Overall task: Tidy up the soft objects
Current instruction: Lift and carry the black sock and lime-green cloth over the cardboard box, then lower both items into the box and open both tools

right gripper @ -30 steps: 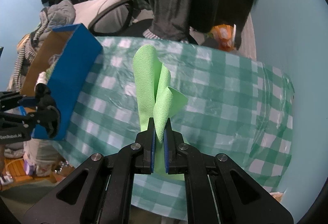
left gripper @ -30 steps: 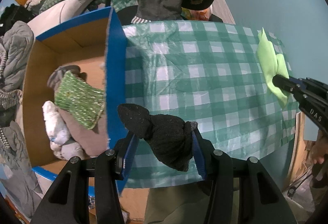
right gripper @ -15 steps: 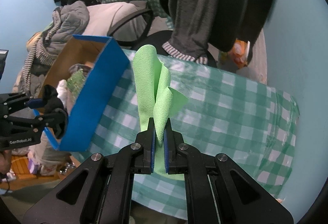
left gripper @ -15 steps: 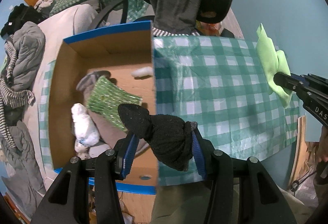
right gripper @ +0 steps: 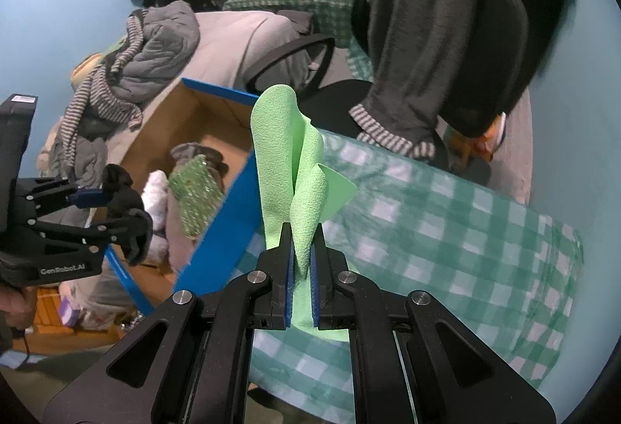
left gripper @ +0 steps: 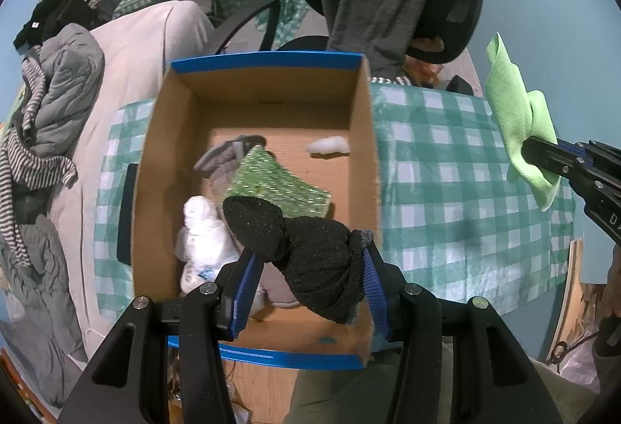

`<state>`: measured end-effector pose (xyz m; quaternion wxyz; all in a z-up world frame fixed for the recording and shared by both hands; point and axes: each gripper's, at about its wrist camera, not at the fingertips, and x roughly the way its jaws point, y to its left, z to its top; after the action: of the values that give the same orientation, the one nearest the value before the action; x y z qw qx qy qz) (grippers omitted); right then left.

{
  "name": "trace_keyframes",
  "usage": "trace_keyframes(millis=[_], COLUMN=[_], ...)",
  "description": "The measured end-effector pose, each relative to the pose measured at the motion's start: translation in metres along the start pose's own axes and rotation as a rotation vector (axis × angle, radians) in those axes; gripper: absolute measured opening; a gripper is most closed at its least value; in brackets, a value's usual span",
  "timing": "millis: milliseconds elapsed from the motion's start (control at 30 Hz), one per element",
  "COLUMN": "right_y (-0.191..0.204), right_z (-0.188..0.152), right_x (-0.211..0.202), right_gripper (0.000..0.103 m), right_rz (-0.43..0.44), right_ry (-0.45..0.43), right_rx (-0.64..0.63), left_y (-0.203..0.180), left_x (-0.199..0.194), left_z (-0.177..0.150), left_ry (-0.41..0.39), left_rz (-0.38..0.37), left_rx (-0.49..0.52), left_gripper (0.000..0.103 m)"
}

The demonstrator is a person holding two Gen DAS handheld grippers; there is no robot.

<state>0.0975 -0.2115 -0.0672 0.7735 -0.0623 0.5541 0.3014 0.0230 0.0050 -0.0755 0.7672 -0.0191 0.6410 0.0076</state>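
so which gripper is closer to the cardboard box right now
Left. The left gripper, shut on the black sock, hangs over the open cardboard box. The right gripper, shut on the green cloth, is off to the side above the checked tablecloth.

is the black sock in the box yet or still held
Held, not in. The left claw grips the black sock above the open box, over the things already inside.
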Motion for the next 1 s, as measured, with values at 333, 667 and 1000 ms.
trace_keyframes(millis=[333, 667, 1000], right_y=[0.044, 0.083, 0.105], right_z=[0.029, 0.054, 0.071], right_x=[0.023, 0.054, 0.089], right_gripper=[0.006, 0.006, 0.006], right_rz=[0.048, 0.107, 0.146], right_ry=[0.004, 0.033, 0.089], right_rx=[-0.061, -0.110, -0.107], left_y=[0.041, 0.068, 0.085], left_x=[0.005, 0.020, 0.045], left_z=[0.001, 0.008, 0.014], left_ry=[0.001, 0.006, 0.043], left_rz=[0.015, 0.028, 0.029], left_rx=[-0.048, -0.079, -0.124], left_gripper=[0.051, 0.051, 0.051])
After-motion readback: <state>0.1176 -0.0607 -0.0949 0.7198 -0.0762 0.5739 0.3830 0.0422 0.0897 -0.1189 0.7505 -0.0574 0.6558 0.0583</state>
